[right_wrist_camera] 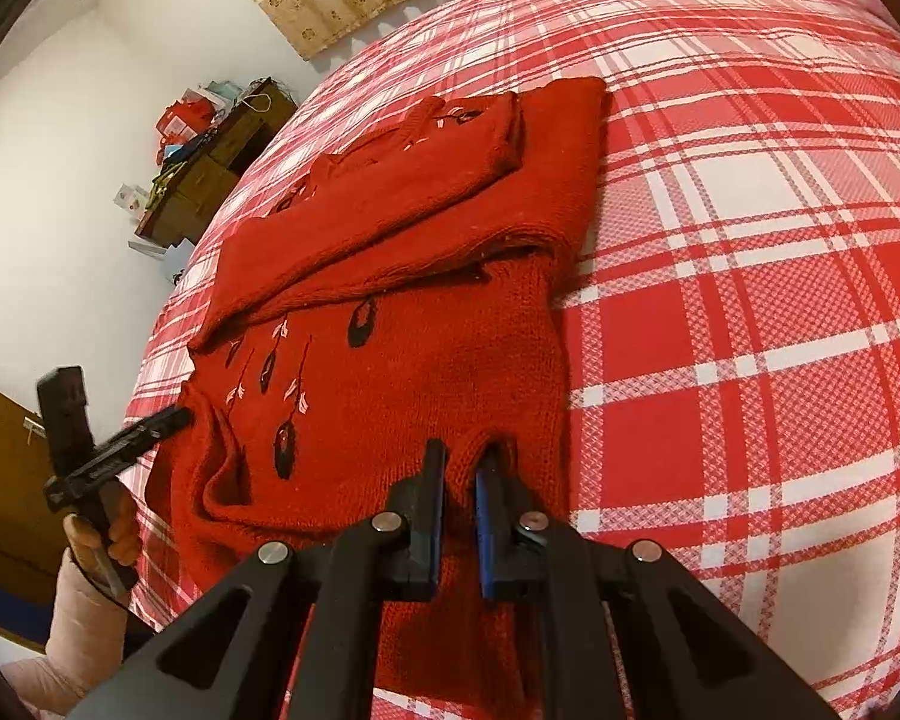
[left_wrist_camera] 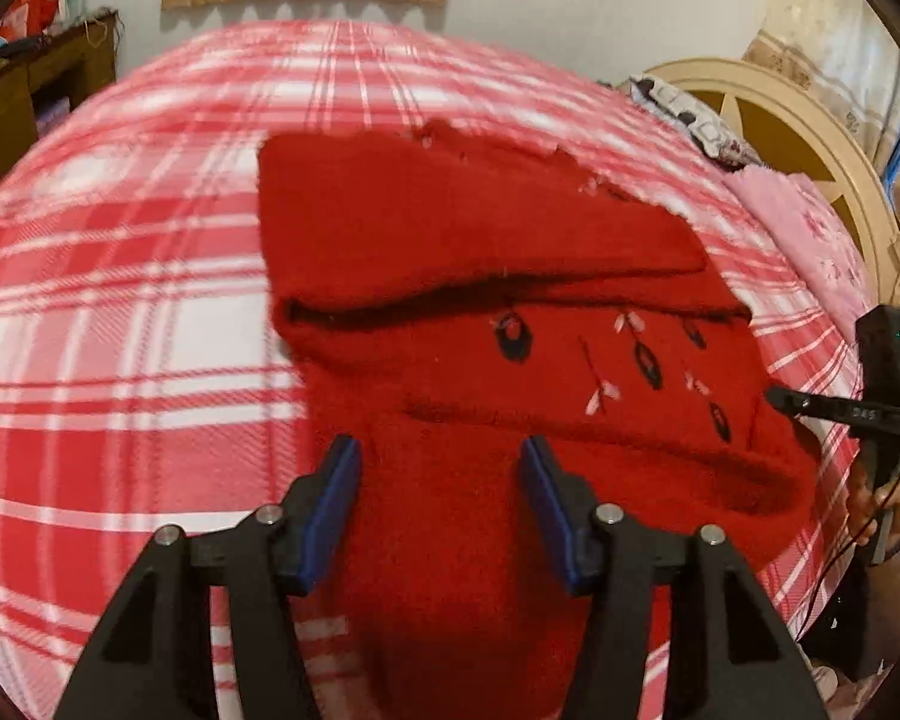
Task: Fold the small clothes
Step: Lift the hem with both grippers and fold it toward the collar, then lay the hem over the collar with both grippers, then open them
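A small red knit sweater [left_wrist_camera: 510, 312] with black and pink embroidered flowers lies on the bed, its sleeves folded across the body. My left gripper [left_wrist_camera: 441, 456] is open over the sweater's near hem, its blue pads on either side of the knit. In the right wrist view the sweater [right_wrist_camera: 402, 312] fills the middle. My right gripper [right_wrist_camera: 461, 468] is shut on a pinch of the sweater's near edge. The left gripper [right_wrist_camera: 174, 417] shows at the sweater's left edge in the right wrist view. The right gripper [left_wrist_camera: 777, 397] touches the sweater's right edge in the left wrist view.
The bed carries a red and white plaid cover [left_wrist_camera: 120, 312]. A pink pillow [left_wrist_camera: 810, 222] and a cream headboard [left_wrist_camera: 798, 120] lie to the right. A cluttered brown cabinet [right_wrist_camera: 210, 168] stands by the white wall beyond the bed.
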Demonstrator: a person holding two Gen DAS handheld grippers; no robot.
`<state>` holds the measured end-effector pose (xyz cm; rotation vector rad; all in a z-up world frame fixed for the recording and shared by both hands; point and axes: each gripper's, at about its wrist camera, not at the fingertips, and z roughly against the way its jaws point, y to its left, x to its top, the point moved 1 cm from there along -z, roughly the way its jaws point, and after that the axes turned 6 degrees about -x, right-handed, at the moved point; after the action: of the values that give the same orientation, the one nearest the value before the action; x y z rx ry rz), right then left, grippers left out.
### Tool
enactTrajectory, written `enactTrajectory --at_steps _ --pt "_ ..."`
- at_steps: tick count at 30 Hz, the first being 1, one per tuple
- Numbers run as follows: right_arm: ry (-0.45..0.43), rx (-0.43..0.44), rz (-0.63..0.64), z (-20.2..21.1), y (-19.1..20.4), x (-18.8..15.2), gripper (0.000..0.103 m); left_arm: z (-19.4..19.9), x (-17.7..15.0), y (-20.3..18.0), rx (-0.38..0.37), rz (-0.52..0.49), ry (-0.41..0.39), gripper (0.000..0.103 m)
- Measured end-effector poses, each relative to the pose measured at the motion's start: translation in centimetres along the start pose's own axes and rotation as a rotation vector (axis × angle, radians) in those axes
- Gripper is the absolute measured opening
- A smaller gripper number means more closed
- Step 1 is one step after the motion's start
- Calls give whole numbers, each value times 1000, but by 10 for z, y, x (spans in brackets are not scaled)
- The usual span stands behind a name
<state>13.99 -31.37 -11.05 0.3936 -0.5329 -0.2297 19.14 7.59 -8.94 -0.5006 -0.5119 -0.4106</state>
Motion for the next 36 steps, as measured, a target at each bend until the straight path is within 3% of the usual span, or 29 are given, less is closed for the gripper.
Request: enactTrajectory --at_steps 2,5,13,16,17,18,20,21,25,31,36 --pt "0 5 -2 0 0 0 8 3 -5 -8 25 -41 -28 48" --pt "-1 6 0 0 -1 -1 8 8 -11 -12 9 -52 -33 28" --pt "10 47 -33 7 -4 5 9 3 -10 -8 16 -34 -67 9" --pt "-121 185 -151 37 -20 17 10 15 -7 -3 -6 22 -106 6" --pt "-172 194 -189 48 -28 21 17 22 -6 3 -17 50 -133 6" --pt "-209 173 -205 56 -33 23 23 29 -4 9 -26 88 -161 6" --pt "-260 105 -191 66 -39 25 58 41 -1 26 -32 168 -207 6" --pt "-266 96 -183 68 -41 24 60 42 -1 31 -30 186 -212 6" --pt "-242 72 -120 63 -34 15 60 29 -7 32 -16 190 -168 6" --pt "-224 -134 171 33 14 13 60 15 -13 26 -20 190 -164 6" --pt "-178 -225 244 -5 27 19 60 15 -11 25 -1 170 -153 8"
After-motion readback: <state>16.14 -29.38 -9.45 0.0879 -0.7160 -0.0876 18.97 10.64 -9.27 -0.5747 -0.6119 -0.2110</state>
